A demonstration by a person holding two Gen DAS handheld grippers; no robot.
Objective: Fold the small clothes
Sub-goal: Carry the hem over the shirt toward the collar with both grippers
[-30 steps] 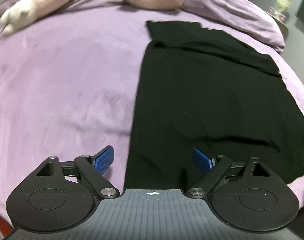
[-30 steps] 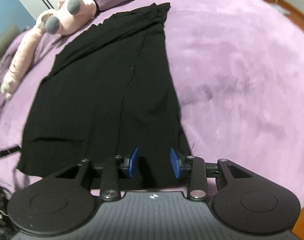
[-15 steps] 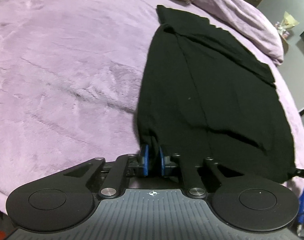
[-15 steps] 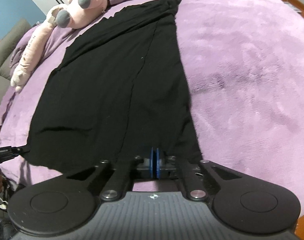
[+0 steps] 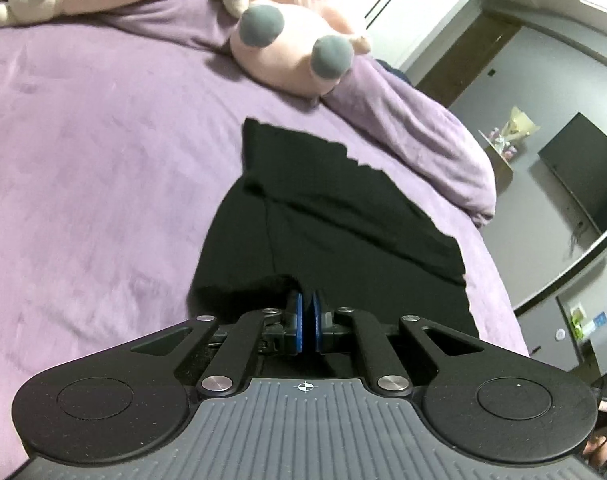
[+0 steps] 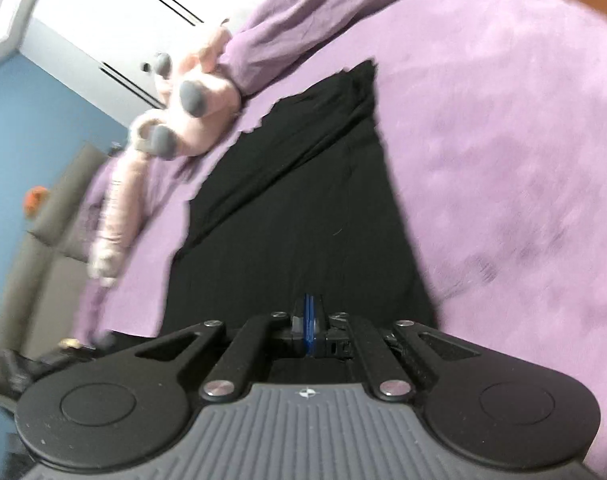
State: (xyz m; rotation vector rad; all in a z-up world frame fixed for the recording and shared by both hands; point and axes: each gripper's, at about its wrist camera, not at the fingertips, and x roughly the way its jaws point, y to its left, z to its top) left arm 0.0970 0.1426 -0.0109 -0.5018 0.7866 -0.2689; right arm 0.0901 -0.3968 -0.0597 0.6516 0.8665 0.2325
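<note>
A black garment (image 5: 343,224) lies lengthwise on the purple bed, narrow end far, wide hem near. My left gripper (image 5: 306,300) is shut on the hem's near left corner, and the cloth there is raised and bunched off the bed. In the right wrist view the same black garment (image 6: 303,208) stretches away from my right gripper (image 6: 308,304), which is shut on the hem's near right part. Its blue pads are pressed together with the cloth edge between them. The lifted hem hides the bed just beyond both grippers.
A pink plush toy (image 5: 295,52) with grey paws lies at the head of the bed, also the pink plush toy (image 6: 191,108) in the right view. A bunched purple blanket (image 5: 423,140) runs along the far right. Past the bed edge are a dark screen (image 5: 587,172) and a grey sofa (image 6: 43,240).
Both grippers went from open around the near hem to shut on it. They then rose and tilted up, lifting the hem, so the bed's head and the room came into view.
</note>
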